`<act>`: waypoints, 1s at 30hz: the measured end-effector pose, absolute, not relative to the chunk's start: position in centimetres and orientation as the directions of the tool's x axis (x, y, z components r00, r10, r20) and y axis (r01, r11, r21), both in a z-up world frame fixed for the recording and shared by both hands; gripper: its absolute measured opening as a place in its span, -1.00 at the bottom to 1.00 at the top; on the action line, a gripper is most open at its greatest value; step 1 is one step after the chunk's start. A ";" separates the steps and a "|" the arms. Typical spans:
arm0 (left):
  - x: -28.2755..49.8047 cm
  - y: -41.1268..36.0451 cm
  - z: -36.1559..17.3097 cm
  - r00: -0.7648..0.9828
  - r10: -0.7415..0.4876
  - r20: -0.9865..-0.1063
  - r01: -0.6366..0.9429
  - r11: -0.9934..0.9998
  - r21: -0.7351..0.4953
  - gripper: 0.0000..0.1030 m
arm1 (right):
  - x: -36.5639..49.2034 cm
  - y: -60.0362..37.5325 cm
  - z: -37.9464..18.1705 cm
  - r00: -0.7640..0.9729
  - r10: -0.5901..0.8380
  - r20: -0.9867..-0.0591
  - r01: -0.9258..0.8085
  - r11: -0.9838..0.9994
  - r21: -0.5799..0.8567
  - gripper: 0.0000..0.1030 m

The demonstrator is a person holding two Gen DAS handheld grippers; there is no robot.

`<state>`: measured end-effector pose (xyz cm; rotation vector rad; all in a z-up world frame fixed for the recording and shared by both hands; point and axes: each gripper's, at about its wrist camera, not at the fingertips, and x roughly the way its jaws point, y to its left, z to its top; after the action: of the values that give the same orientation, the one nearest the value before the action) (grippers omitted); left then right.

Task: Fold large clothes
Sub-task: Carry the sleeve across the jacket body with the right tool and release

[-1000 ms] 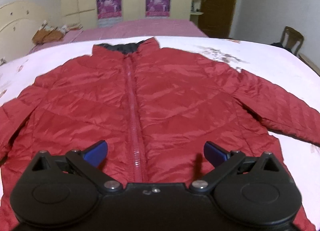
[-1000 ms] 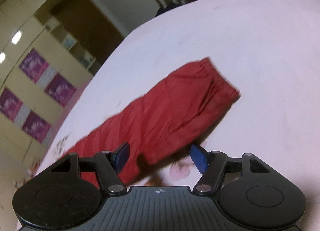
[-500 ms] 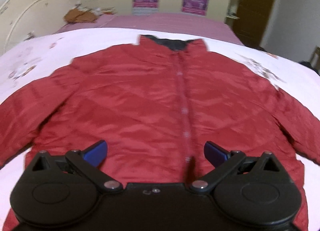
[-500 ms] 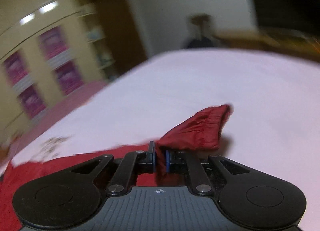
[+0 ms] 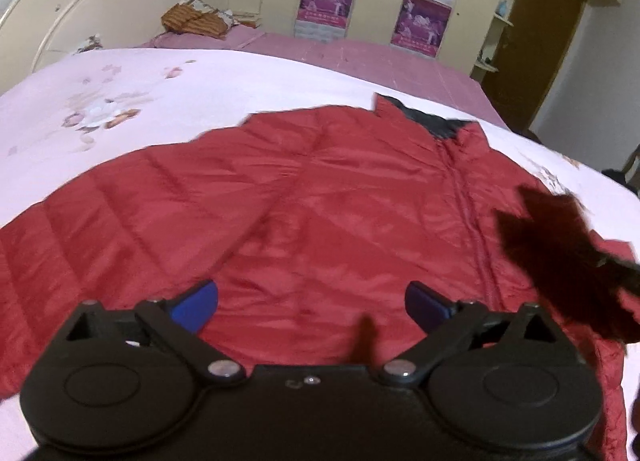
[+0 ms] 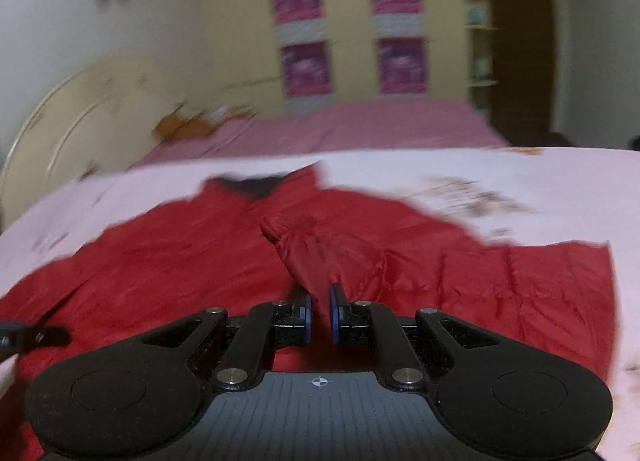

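Note:
A red quilted jacket (image 5: 320,213) lies front up on a white bedspread (image 5: 120,101), its zipper (image 5: 476,237) closed and dark collar lining at the far end. My left gripper (image 5: 312,303) is open and empty, hovering over the jacket's lower left part. My right gripper (image 6: 320,313) is shut on the jacket's right sleeve (image 6: 320,253), holding its cuff end up over the jacket body (image 6: 160,273). The lifted sleeve shows as a dark shape in the left wrist view (image 5: 560,253).
The bedspread (image 6: 480,173) has flower prints. Beyond it is a pink-sheeted bed (image 5: 340,57) with a cream headboard (image 5: 80,13) and a brown bundle (image 5: 192,21). A wardrobe with purple posters (image 5: 420,17) and a brown door (image 5: 540,41) stand behind.
My right gripper closed on the right sleeve and carried it from the bedspread inward over the jacket body. My left gripper drifted toward the jacket's left side, still open.

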<state>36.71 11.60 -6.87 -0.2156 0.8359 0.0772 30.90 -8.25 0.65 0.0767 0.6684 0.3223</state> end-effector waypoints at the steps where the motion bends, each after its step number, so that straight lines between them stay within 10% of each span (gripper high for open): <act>1: 36.5 12.5 -6.9 0.671 -0.019 -0.742 -0.157 0.973 -0.167 0.93 | 30.7 -6.7 0.1 0.722 0.329 -0.609 -0.294 0.942 0.160 -0.83; 17: 35.5 18.3 -6.4 0.709 -0.129 -0.693 -0.130 0.942 -0.308 0.83 | 32.7 7.4 -6.5 0.577 0.422 -0.699 -0.533 0.843 0.069 -0.82; 19: 36.2 17.5 -6.3 0.710 -0.160 -0.686 -0.101 0.941 -0.324 0.83 | 32.7 7.0 -6.3 0.589 0.412 -0.695 -0.524 0.849 0.059 -0.35; 20: 36.7 17.0 -6.3 0.709 -0.175 -0.683 -0.086 0.940 -0.331 0.83 | 32.2 6.2 -5.7 0.624 0.402 -0.670 -0.509 0.860 0.042 0.43; 21: 37.2 16.5 -6.4 0.706 -0.191 -0.682 -0.072 0.939 -0.337 0.83 | 31.6 5.3 -4.9 0.657 0.407 -0.635 -0.503 0.864 0.033 0.71; 24: 39.3 14.4 -7.2 0.686 -0.240 -0.687 -0.017 0.938 -0.345 0.69 | 31.0 2.1 -3.5 0.689 0.411 -0.597 -0.475 0.878 0.056 0.63; 28: 42.5 12.3 -9.1 0.627 -0.231 -0.745 -0.010 0.953 -0.303 0.46 | 31.5 -4.2 -2.8 0.729 0.319 -0.605 -0.328 0.939 0.099 -0.20; 30: 43.5 11.0 -9.6 0.617 -0.195 -0.762 0.024 0.973 -0.230 -0.03 | 31.6 -7.8 -2.7 0.748 0.266 -0.608 -0.238 0.963 0.129 -0.51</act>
<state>43.50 11.05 -9.58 -0.2051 0.8983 -0.1267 31.64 -7.76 -2.74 0.0437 0.6719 0.2757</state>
